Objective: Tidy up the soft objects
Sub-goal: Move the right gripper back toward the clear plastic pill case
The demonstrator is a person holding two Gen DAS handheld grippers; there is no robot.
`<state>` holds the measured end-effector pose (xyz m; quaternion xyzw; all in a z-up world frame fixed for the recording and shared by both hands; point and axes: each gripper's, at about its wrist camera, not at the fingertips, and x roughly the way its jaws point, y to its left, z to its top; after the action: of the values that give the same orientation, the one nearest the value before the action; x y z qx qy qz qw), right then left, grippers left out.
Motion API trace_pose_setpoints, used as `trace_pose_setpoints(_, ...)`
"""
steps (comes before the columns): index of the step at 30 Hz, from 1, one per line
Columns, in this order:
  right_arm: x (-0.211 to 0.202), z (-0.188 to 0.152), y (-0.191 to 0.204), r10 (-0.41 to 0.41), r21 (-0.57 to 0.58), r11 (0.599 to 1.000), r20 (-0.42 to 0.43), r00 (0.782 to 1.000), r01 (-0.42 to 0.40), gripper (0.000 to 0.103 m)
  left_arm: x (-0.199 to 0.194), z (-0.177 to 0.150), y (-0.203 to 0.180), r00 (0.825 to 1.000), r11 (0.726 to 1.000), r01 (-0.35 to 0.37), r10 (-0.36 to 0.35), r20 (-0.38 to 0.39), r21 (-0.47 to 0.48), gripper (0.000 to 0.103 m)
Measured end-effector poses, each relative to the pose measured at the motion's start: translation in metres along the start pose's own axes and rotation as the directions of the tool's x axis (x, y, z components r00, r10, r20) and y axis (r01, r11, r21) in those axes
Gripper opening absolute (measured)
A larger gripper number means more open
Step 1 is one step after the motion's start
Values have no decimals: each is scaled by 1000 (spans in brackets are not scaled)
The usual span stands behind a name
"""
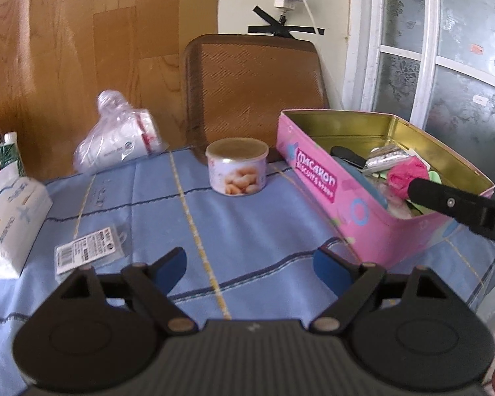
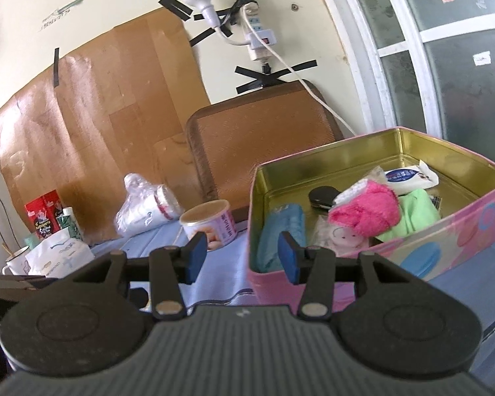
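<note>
Soft objects sat gathered in the pink rectangular biscuit tin with the gold inside [image 1: 316, 178], which filled the right half of the left wrist view on the counter [image 1: 247, 231] under its blue checked cloth. A bright pink fluffy cloth [image 1: 404, 178] showed above the tin's near wall, and the right hand-held gripper [image 1: 412, 191] reached in from the right edge with its tip just beside that cloth; whether its jaws were apart could not be told here. The left hand-held gripper [image 1: 250, 264] hung over bare cloth at lower centre, jaws wide apart and holding nothing. A round tin with a beige lid and a nut picture [image 1: 237, 171] stood near the pink tin's left end, a clear plastic bag of white packets [image 1: 122, 135] lay at upper left, a white tissue pack [image 1: 10, 217] at the far left edge, and a small barcoded packet [image 1: 90, 252] just beside the left fingers.

From the right wrist view, the right hand-held gripper [image 2: 242, 254] was open and empty, at the tin's [image 2: 346, 283] near left corner. Inside lay the pink fluffy cloth [image 2: 366, 213], a pale green cloth [image 2: 415, 213], a rolled blue cloth [image 2: 282, 231], a small doll-faced soft toy [image 2: 341, 236], a white wipes pack [image 2: 409, 178] and a black oval object [image 2: 323, 194].

To do the step well, I judged the open jaws should clear the tin's rim fully and avoid snagging the fluffy pile. The round tin [image 2: 211, 219] stood nearest and could be knocked on a leftward reach.
</note>
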<state>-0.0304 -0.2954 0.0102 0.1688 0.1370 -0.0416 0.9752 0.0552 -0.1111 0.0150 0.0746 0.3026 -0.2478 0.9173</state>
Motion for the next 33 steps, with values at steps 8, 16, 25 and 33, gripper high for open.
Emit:
trace_pose_setpoints(8,3,0,4,-16,15,1000,-9,1000,16,52,-2,-8,7,1000,1000,-10,10,8,7,90)
trace_pose_setpoints(16,7,-1,6,-6,5,1000,-25,1000,6,52,-2,-15,13,1000,1000,-13,13,9,24,92)
trace_pose_setpoints(25,9,-6,23,2,-29,1000,-30,1000,-2,53,-3,-21,24,1000,999,-21,21,3,24,93)
trace_pose_setpoints(33,13,-11,42,22,-76,997,-35,999,-24,55,-5,-30,37,999,999,-37,37,0,24,96)
